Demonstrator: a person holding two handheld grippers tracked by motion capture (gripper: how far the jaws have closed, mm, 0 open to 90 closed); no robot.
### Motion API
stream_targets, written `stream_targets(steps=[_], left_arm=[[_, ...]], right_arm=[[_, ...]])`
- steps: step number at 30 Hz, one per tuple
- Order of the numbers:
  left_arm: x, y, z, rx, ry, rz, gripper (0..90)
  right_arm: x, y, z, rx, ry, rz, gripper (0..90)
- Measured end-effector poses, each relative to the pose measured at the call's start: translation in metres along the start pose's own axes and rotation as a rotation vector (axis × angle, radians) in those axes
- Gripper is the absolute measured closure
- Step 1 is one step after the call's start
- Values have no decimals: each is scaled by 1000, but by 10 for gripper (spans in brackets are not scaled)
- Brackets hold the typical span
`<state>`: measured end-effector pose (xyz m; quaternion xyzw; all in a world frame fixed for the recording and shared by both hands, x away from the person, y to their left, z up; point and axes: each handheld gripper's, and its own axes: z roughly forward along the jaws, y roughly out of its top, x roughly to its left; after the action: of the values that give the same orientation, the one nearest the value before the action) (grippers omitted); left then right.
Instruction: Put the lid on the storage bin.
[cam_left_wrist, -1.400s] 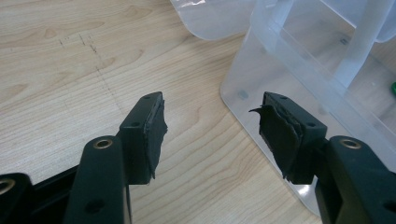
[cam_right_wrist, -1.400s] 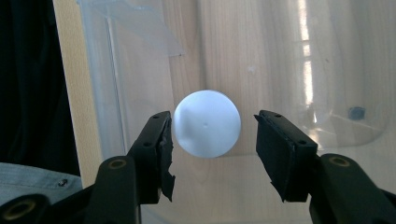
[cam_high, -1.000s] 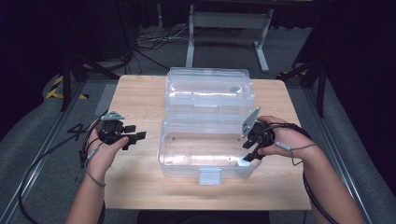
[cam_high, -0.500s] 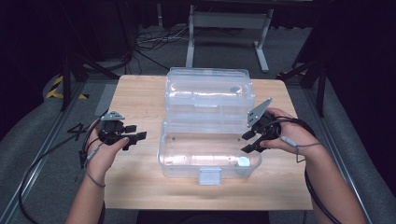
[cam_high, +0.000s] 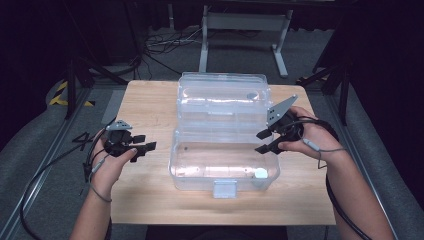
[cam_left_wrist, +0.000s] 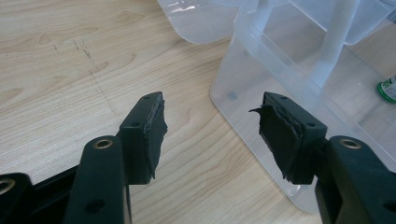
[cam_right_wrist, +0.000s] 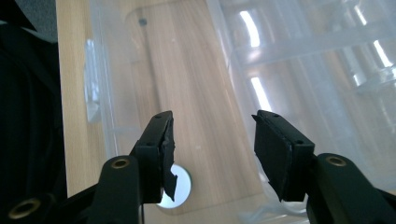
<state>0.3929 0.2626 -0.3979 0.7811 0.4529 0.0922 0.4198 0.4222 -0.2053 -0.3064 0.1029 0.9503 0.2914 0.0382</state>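
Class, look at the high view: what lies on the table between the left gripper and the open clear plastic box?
Nothing: between the left gripper and the clear plastic box there is bare wooden tabletop, as the high view and left gripper view show.

One clear box (cam_high: 223, 150), one small round item (cam_high: 260, 174)

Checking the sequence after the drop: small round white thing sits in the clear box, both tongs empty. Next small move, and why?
Probably bring the right tongs back toward the open lid to start closing it. The small round white object already lies in the clear box near its front right corner, the right tongs hover open and empty above the box's right edge, and the left tongs wait open beside the box.
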Motion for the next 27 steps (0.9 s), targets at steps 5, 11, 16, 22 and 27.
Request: stream_targets(steps=[5, 11, 16, 22, 27], left_arm=[[-1, -2, -3, -2, 1, -1, 415], [-1, -6, -9, -7, -1, -11, 415], [-3, -9, -11, -12, -1, -18, 415], [-4, -10, -14, -19, -3, -19, 415], [-6, -10, -16, -22, -7, -19, 415]], right_arm=[[-4, 10, -4, -25, -25, 3, 486], [-11, 23, -6, -69, -50, 1, 488], [-18, 34, -7, -123, -59, -2, 503], [-29, 46, -8, -173, -91, 21, 521], [-40, 50, -8, -226, -123, 58, 531]])
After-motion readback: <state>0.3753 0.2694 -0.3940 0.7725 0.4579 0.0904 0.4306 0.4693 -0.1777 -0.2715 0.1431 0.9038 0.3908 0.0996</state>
